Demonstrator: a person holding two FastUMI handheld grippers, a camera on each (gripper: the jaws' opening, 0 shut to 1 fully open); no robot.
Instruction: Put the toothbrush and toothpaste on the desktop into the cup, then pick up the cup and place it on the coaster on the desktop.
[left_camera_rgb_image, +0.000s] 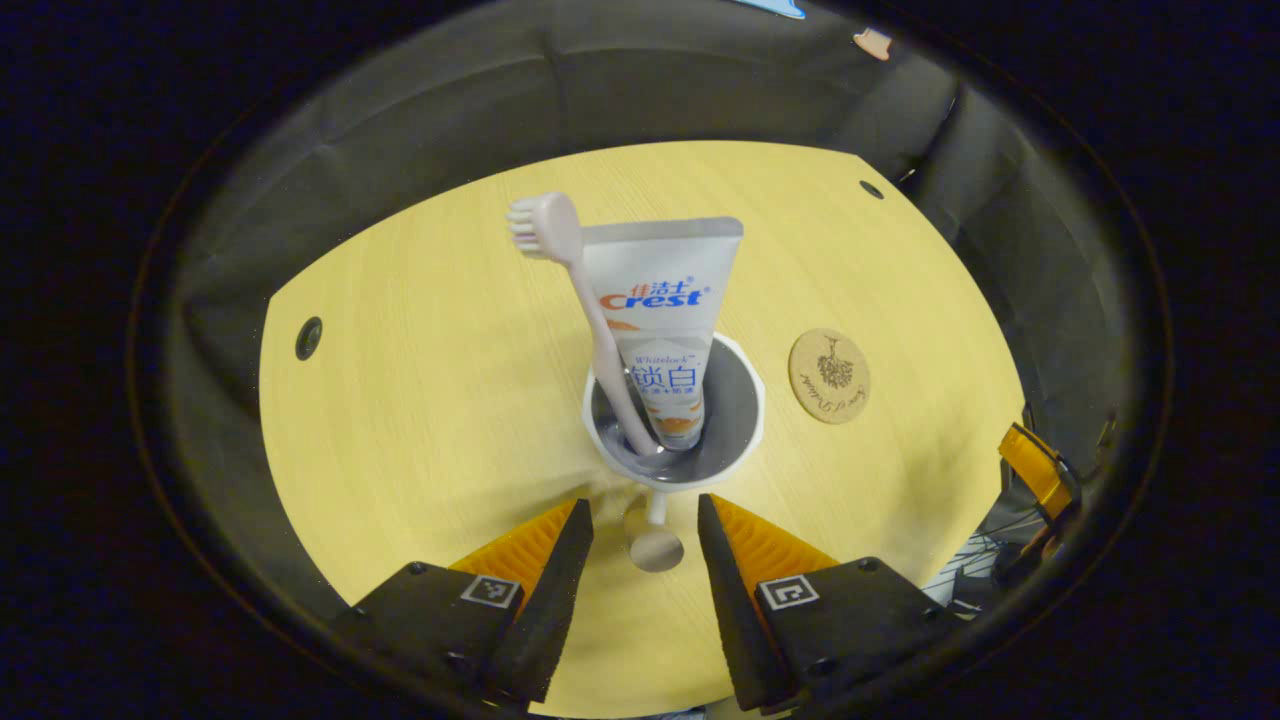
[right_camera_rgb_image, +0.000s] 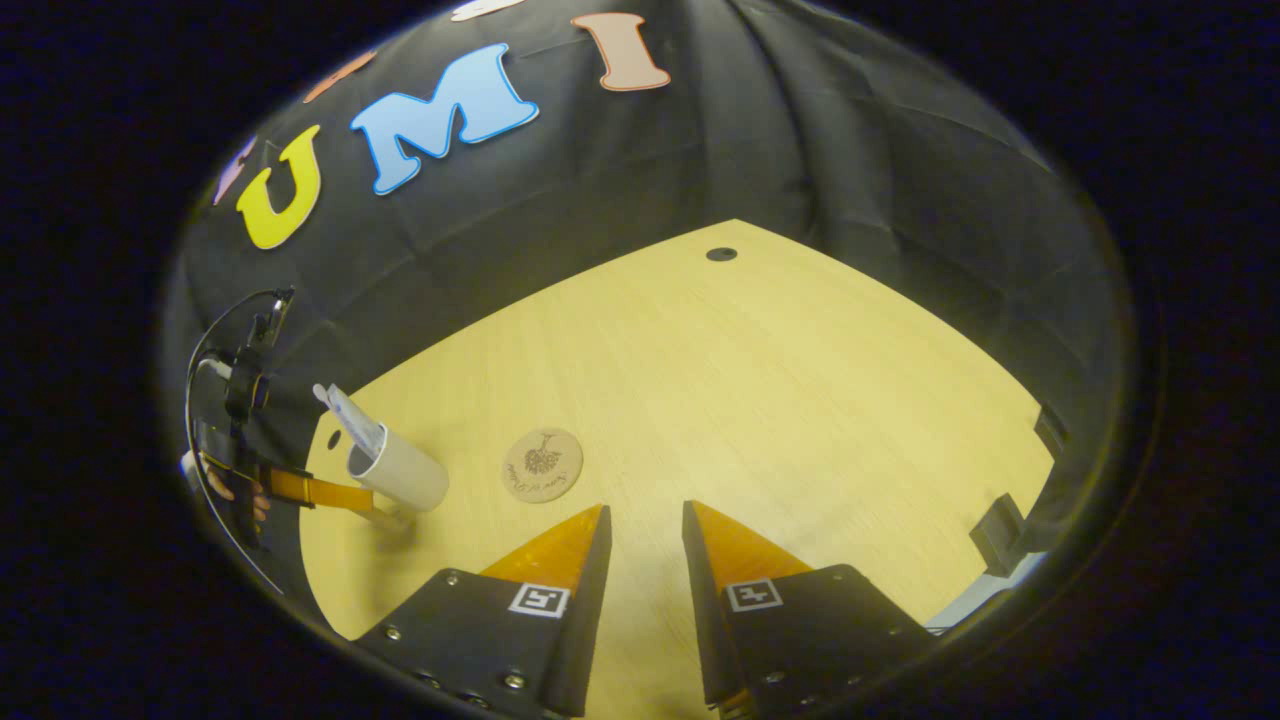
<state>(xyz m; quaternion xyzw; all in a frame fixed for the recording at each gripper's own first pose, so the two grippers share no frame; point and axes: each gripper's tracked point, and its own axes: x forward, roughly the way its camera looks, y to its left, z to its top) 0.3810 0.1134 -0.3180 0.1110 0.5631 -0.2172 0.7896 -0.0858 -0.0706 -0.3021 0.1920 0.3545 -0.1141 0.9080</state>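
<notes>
The cup (left_camera_rgb_image: 675, 420) stands upright on the wooden counter (left_camera_rgb_image: 420, 400), about midway across it and toward the near edge. The toothbrush (left_camera_rgb_image: 585, 300) and the toothpaste (left_camera_rgb_image: 665, 320) both stand in it, leaning against each other, the brush head up and the tube's crimped end topmost. A small handle juts from the cup's near side, ending in a round knob.

The left tool (left_camera_rgb_image: 645, 545) hovers just short of the cup with its fingers spread moderately wide. The knob sits in the gap between the fingertips, and neither finger touches it as far as I can tell. It grips nothing.

The round coaster (left_camera_rgb_image: 829, 376) lies flat just beside the cup, toward the counter's right edge, with bare wood between the two. Nothing stands between cup and coaster.

In the right gripper view, the right tool (right_camera_rgb_image: 645, 520) hangs above open counter with its fingers apart at a narrow gap, empty. The coaster (right_camera_rgb_image: 542, 465) lies just ahead of its left finger, and the cup (right_camera_rgb_image: 400, 470) stands farther off with the left tool (right_camera_rgb_image: 385, 512) reaching in beside it from the counter's edge.

Small dark holes mark the counter near its far corners.
</notes>
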